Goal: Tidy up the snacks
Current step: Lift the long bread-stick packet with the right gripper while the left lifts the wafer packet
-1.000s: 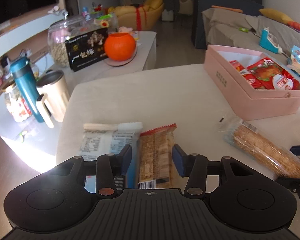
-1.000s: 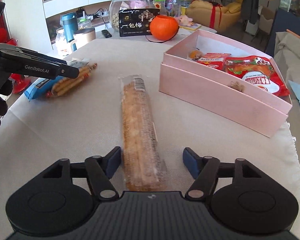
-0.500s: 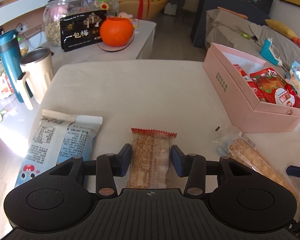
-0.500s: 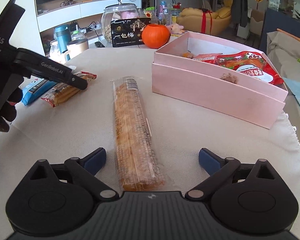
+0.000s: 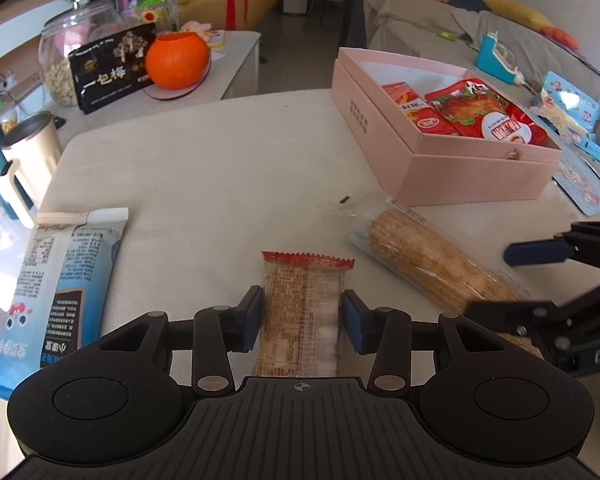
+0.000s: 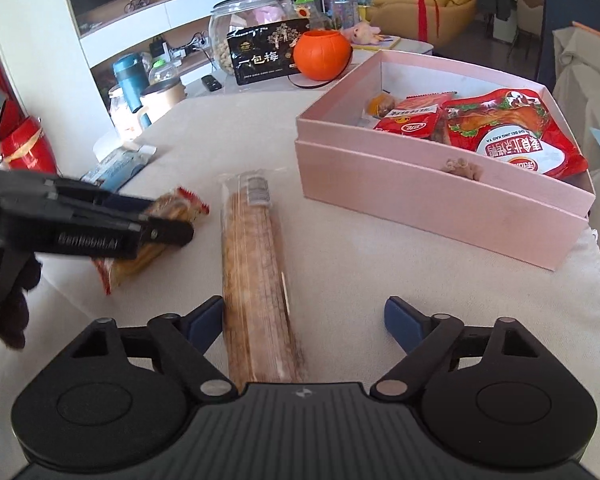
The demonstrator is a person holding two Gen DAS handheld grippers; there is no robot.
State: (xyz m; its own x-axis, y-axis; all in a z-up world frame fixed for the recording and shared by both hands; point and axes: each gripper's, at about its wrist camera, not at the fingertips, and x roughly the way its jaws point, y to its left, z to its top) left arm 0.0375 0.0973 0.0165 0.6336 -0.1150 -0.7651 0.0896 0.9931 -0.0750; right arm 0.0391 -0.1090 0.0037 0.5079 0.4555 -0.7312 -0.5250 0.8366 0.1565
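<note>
Left tool [image 5: 303, 322]: pads against the red-edged biscuit pack [image 5: 300, 312], gripping it, pack apparently lifted off the worktop [image 5: 219, 168]. Right tool [image 6: 304, 318]: jaws closing around the long cracker roll [image 6: 255, 280], only the left pad touching, not gripped. Blue snack bag [image 5: 55, 280] lies loose further left. Pink box [image 6: 440, 204] beyond already holds red packets [image 6: 500, 128]. Judged: three snacks left to box.

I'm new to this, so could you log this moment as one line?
left gripper: straddling cracker pack | right gripper: closing around biscuit roll | pink box: part-filled
</note>
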